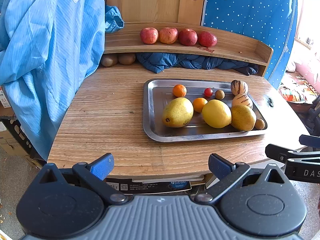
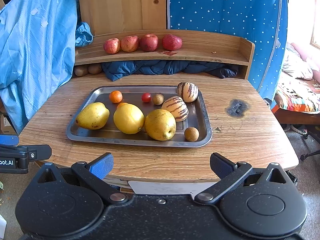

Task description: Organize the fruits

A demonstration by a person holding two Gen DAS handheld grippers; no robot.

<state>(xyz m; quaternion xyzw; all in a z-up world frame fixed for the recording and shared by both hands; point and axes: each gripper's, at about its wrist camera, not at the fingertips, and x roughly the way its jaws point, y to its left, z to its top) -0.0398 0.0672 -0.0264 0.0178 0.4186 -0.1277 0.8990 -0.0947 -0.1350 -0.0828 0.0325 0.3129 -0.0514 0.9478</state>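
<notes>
A steel tray (image 1: 152, 124) (image 2: 202, 108) on the wooden table holds a yellow lemon (image 1: 216, 113) (image 2: 128, 118), two yellow pears (image 1: 177, 112) (image 2: 160, 124), two small oranges (image 1: 179, 90) (image 2: 115, 96), a cherry tomato (image 1: 208, 92) (image 2: 146, 97), two striped melons (image 1: 239, 87) (image 2: 187, 91) and two small brown fruits (image 1: 260, 123) (image 2: 191, 134). Several red apples (image 1: 149, 35) (image 2: 111, 45) line the raised shelf. Two kiwis (image 1: 109, 60) (image 2: 81, 70) lie under it. My left gripper (image 1: 161, 166) and right gripper (image 2: 161, 165) hover open at the table's near edge, both empty.
A light blue garment (image 1: 44, 46) (image 2: 34, 46) hangs over the table's left side. A dark blue cloth (image 1: 192, 62) (image 2: 160, 68) is stuffed under the shelf. A dark burn mark (image 2: 237, 108) sits on the table right of the tray. A bed stands at far right.
</notes>
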